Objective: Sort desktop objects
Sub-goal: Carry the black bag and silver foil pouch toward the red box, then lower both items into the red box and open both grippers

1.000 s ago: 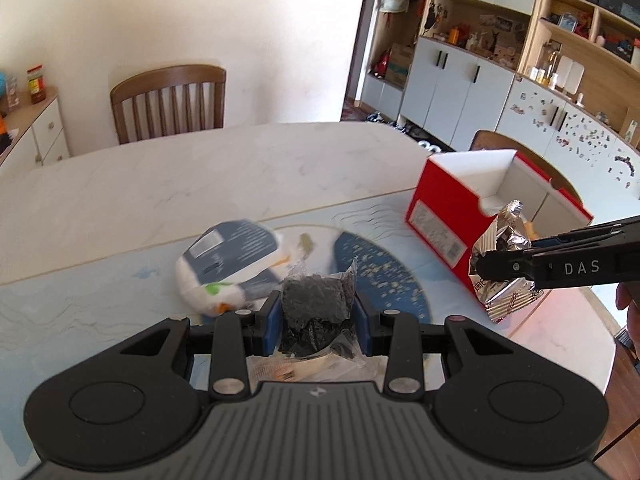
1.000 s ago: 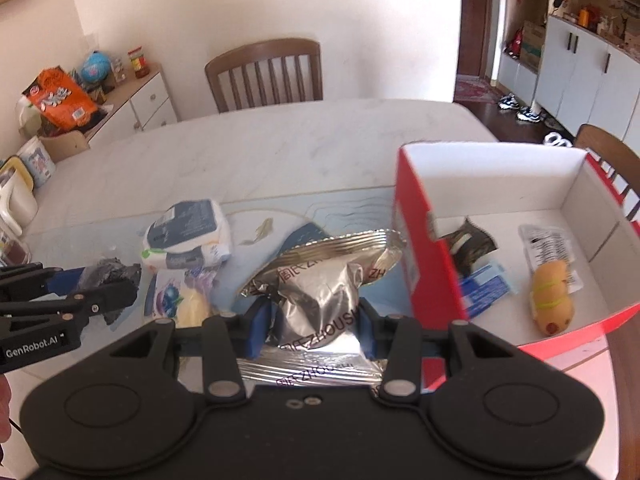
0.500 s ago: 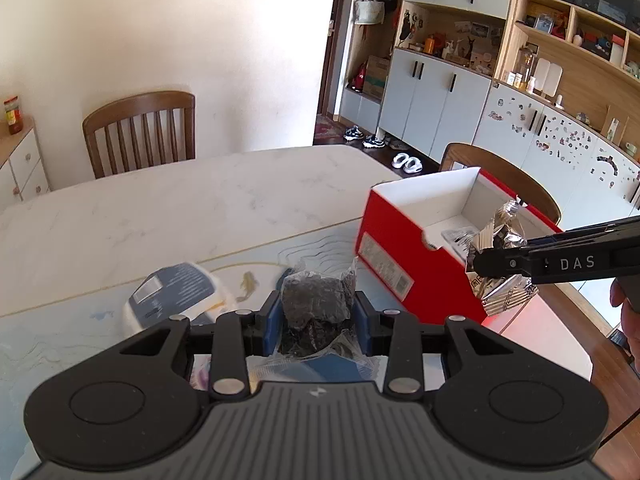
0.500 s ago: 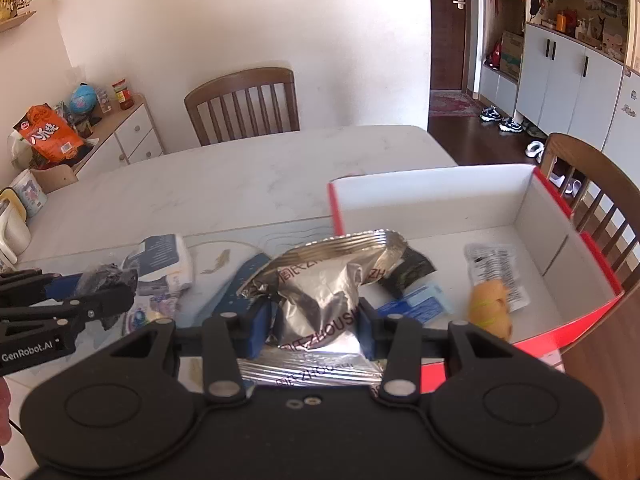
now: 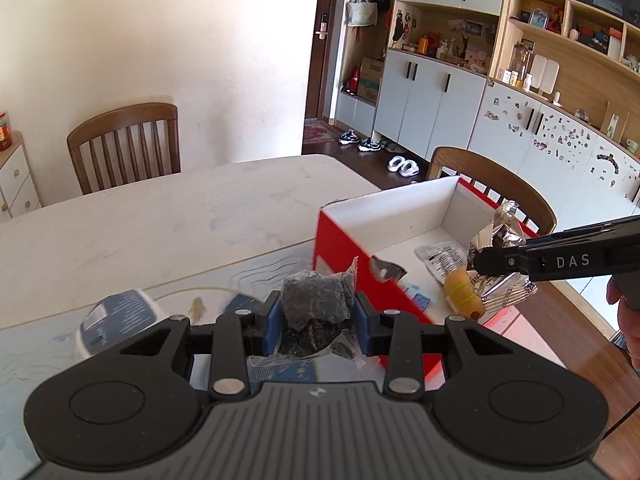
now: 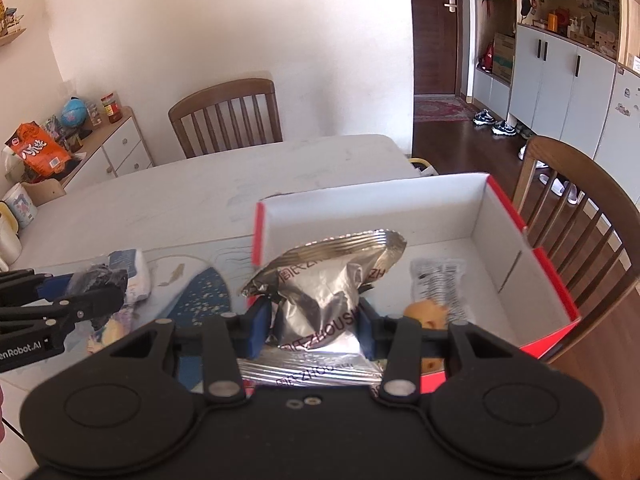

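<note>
Silver packet (image 6: pixel 320 280) — printed "ZHOUSH" — over red box (image 6: pixel 532 240)

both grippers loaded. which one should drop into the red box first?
Right. The right gripper, shut on the silver foil snack bag, already hangs over the red box. The left gripper, shut on the clear packet of dark pieces, appears short of its near wall.

Crinkled silver foil snack bag (image 6: pixel 324 292) blocks the red cardboard box's (image 6: pixel 532 240) near floor, the small dark wrapper inside (image 5: pixel 386 270) is blurred unreadable, and the white-and-blue packet (image 5: pixel 116 316) smears at the surface's edge.
</note>
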{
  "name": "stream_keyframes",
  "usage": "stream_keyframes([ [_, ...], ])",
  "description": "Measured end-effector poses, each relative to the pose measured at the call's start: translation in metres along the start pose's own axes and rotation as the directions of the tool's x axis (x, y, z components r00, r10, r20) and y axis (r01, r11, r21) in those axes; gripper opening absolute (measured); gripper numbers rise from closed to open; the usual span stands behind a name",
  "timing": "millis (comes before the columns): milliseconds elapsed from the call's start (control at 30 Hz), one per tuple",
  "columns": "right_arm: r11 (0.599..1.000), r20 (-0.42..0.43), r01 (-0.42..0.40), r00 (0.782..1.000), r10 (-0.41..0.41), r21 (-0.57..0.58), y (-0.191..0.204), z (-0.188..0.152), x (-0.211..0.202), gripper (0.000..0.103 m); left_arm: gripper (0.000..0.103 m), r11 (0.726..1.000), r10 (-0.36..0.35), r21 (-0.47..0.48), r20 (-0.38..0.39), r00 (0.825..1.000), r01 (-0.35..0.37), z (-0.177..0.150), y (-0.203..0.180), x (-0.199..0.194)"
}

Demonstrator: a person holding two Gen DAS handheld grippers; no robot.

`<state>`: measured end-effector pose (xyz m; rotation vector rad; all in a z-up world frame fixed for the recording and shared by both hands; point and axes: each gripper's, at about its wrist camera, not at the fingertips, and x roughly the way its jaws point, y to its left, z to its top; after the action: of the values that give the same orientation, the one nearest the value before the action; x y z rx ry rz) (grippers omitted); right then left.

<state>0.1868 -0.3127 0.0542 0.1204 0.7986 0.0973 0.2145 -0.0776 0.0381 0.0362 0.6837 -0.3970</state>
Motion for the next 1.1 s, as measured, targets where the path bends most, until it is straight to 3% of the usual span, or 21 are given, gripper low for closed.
stream_keyframes([
  [633, 0.999, 0.0, 0.011, 1.0, -0.011, 0.034, -0.082, 0.013, 0.009, 0.043, 0.035, 0.998, -0.024, 0.059, -0.031, 0.999, 0.026, 0.026, -0.069, 0.05],
  [933, 0.999, -0.055, -0.003, 0.998, 0.005, 0.034, -0.106, 0.024, 0.037, 0.043, 0.035, 0.986, -0.07, 0.141, -0.122, 0.99, 0.087, 0.032, -0.103, 0.095],
  [1100, 1.0, -0.085, -0.011, 0.996, 0.011, 0.0, -0.111, 0.032, 0.056, 0.043, 0.035, 0.98, -0.099, 0.146, -0.215, 0.972, 0.132, 0.032, -0.117, 0.124],
])
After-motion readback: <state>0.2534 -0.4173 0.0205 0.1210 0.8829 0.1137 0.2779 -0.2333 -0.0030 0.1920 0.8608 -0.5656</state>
